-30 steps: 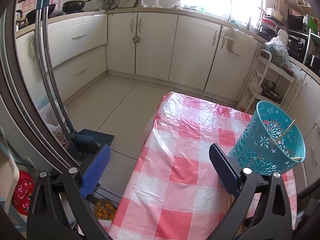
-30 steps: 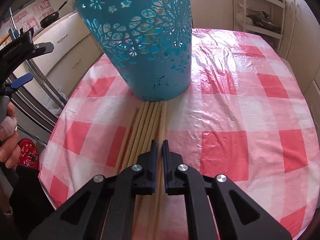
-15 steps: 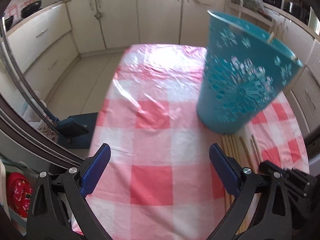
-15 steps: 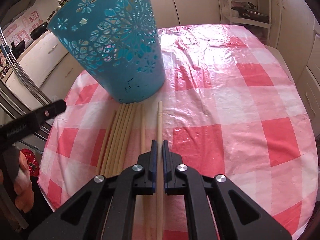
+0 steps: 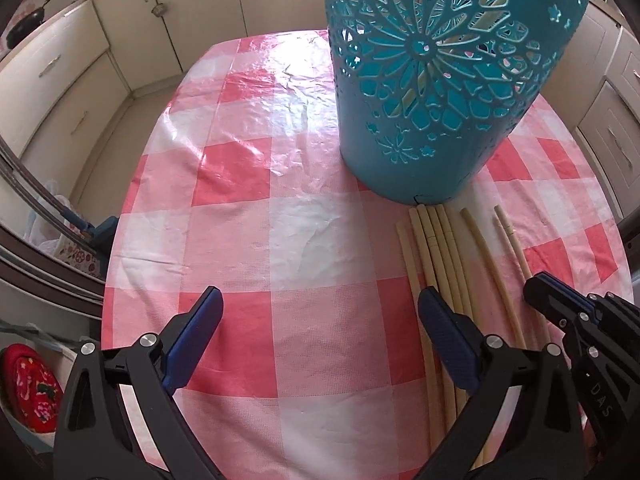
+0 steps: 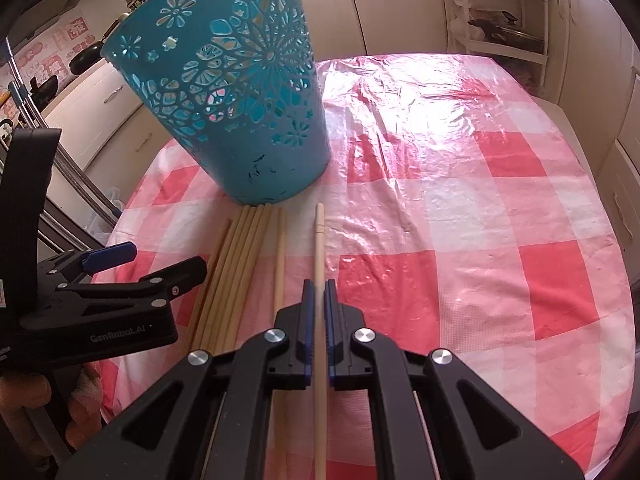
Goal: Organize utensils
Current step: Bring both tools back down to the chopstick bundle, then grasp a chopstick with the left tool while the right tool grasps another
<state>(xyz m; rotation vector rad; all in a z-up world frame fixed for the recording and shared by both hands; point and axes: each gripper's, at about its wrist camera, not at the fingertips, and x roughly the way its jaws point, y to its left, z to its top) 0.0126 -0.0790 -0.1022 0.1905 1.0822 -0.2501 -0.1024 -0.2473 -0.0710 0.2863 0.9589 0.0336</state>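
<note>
Chopsticks: one pale wooden chopstick is clamped between the closed right gripper pads, separated from the bundle of pale wooden chopsticks to its left, short of the teal perforated plastic basket. It should be lifted level, then tipped into the basket. Versus earlier frames, the open, empty left gripper is now lowered beside the bundle.

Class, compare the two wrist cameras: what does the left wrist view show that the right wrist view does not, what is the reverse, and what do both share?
Only the left wrist view: a red patterned cloth low beside the table. Only the right wrist view: a white shelf rack behind the table, and a hand gripping the left gripper. Both: the teal basket, the chopsticks on the checked tablecloth, and the right gripper shut on one chopstick.
</note>
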